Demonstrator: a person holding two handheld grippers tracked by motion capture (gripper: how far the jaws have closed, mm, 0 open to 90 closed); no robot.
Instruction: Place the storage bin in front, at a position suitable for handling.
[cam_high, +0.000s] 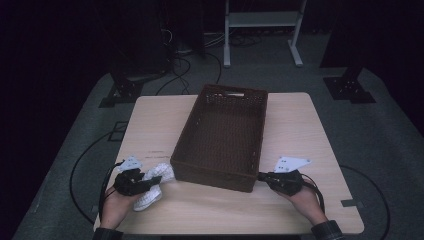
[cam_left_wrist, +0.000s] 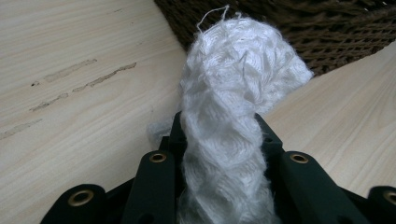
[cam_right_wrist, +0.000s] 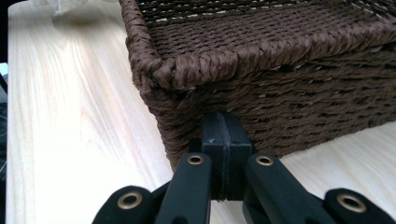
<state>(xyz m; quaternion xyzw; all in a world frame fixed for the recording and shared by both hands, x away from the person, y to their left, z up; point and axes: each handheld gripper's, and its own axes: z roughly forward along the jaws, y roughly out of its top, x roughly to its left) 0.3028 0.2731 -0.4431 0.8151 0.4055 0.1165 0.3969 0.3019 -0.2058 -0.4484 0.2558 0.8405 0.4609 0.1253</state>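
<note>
A white knitted sock (cam_high: 154, 182) lies on the wooden table (cam_high: 300, 130) by the near left corner of a brown woven basket (cam_high: 222, 135). My left gripper (cam_high: 150, 181) is shut on the sock; in the left gripper view the white knit (cam_left_wrist: 229, 126) bulges up between the black jaws toward the basket wall (cam_left_wrist: 327, 32). My right gripper (cam_high: 262, 176) is shut with nothing in it, its tips touching or nearly touching the basket's near right corner (cam_right_wrist: 187, 88). The right gripper's joined fingertips (cam_right_wrist: 223, 135) press together against the weave.
The basket holds nothing and has a handle slot in its far wall (cam_high: 235, 93). Beyond the table, cables (cam_high: 185, 65) run over the grey floor, with a white frame (cam_high: 262, 30) and dark stands behind. Scratches (cam_left_wrist: 79, 79) mark the tabletop left of the sock.
</note>
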